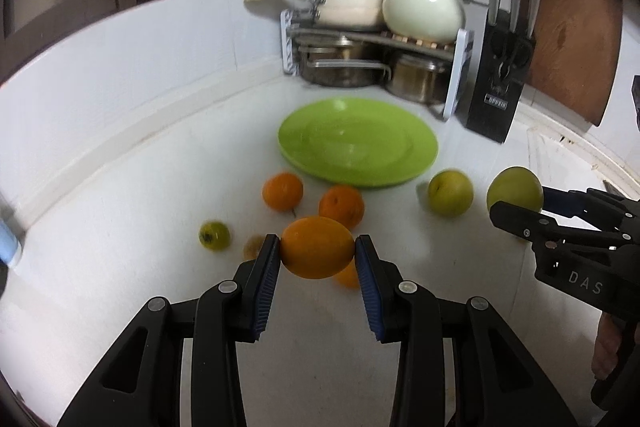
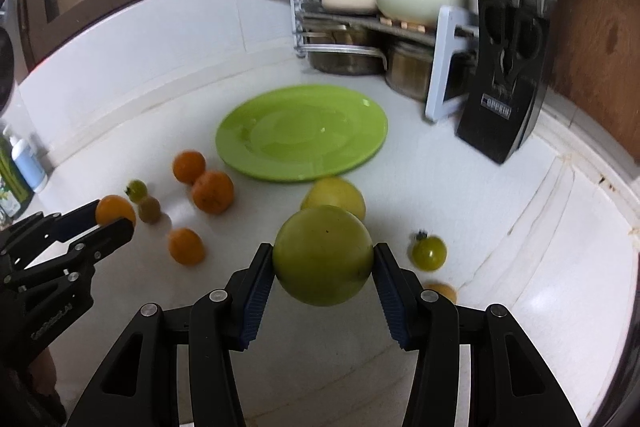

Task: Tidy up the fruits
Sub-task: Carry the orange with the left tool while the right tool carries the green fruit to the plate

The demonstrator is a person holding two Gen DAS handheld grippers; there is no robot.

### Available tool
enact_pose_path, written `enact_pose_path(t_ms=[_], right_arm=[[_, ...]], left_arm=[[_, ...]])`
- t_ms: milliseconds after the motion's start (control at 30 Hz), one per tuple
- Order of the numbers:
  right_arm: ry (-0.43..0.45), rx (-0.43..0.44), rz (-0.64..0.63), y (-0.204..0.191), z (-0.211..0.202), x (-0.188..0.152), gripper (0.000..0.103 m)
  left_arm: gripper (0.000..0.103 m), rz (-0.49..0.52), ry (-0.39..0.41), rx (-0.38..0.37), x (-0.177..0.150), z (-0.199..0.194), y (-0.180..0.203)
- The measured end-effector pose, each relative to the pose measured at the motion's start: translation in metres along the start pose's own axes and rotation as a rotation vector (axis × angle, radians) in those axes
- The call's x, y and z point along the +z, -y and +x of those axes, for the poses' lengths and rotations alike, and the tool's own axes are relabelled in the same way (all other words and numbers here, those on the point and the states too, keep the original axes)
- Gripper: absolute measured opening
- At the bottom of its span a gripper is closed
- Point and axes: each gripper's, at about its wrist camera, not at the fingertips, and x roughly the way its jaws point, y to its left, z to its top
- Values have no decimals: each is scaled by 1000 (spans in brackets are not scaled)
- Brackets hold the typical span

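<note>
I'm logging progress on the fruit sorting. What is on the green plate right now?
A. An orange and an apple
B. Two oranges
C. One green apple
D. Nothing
D: the green plate lies bare, while the left gripper holds an orange and the right gripper holds a green apple, both short of it.

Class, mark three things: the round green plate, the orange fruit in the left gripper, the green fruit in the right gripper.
round green plate (image 1: 416, 131): left wrist view, right rim.
orange fruit (image 1: 317, 247): left wrist view, its centre.
green fruit (image 2: 322, 261): right wrist view, its centre.
</note>
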Motion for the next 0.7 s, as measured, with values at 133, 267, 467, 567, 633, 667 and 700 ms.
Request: enact_pose_path(t_ms=[133,267,467,567,633,667,700], right_arm=[[32,15,7,-2,-8,12,51],[63,27,13,-1,-14,27,51],[94,42,-5,-1,-10,53,51],[96,48,-14,-1,-5,63,51],[85,55,-20,1,1,71,51],[78,59,-22,1,5,74,51],[70,66,-25,1,9,78,51]], left_arm=[[38,38,51,-1,13,-9,4],[38,57,90,-20,29,-13,5],[38,85,124,-40,55,-9,8],[38,96,133,-50,67,-3,12],[38,106,130,-58,75,3,14],[38,113,126,-62,79,7,15],[38,116,124,-63,83,10,17]])
